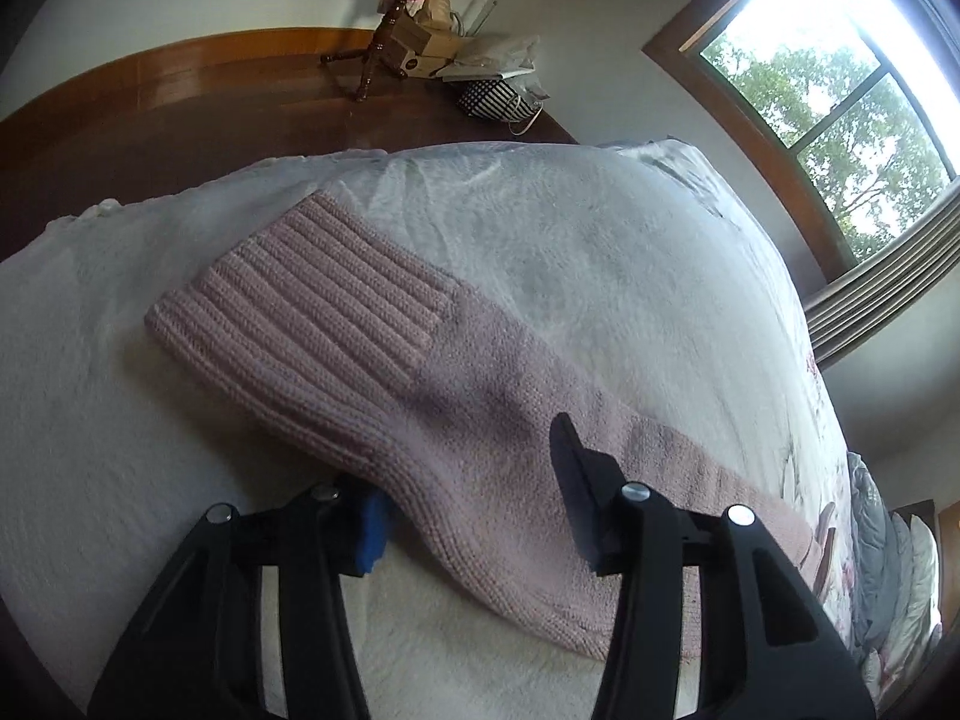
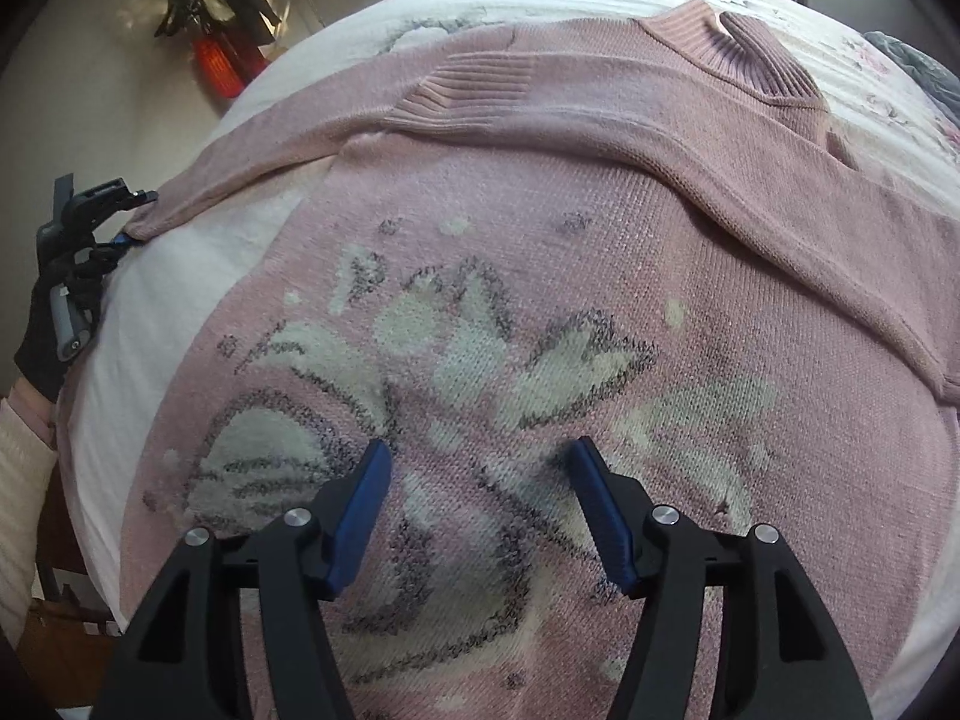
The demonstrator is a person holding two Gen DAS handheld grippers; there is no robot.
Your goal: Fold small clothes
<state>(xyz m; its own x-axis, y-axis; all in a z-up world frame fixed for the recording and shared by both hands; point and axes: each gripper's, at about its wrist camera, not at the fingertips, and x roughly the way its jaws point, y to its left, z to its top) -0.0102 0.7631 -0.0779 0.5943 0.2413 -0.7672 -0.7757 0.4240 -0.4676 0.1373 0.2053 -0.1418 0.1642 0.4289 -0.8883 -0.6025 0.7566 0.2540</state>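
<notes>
The left gripper [image 1: 474, 498] has its two black fingers spread, one on each side of a sleeve of the one pink knitted sweater [image 2: 540, 276]: the near-left finger with its blue pad [image 1: 372, 534] sits at the sleeve's edge, the right finger lies over the knit. Whether the pads press the cloth cannot be told. The sleeve's ribbed cuff [image 1: 312, 300] points far left on the white fluffy bed cover [image 1: 600, 252]. In the right wrist view that gripper touches the sleeve at the bed's left edge, held by a hand in a black glove [image 2: 42, 330].

The right gripper [image 2: 480, 510] hangs with its two blue-padded fingers apart above the sweater's body, over a white flower pattern outlined in grey [image 2: 456, 348]. The sweater lies flat on the bed, its ribbed collar [image 2: 738, 54] at the far side; one sleeve is folded across the chest.

Beyond the bed are a brown wooden floor [image 1: 150, 114], a window [image 1: 840, 90] at far right, and a striped bag [image 1: 492, 99].
</notes>
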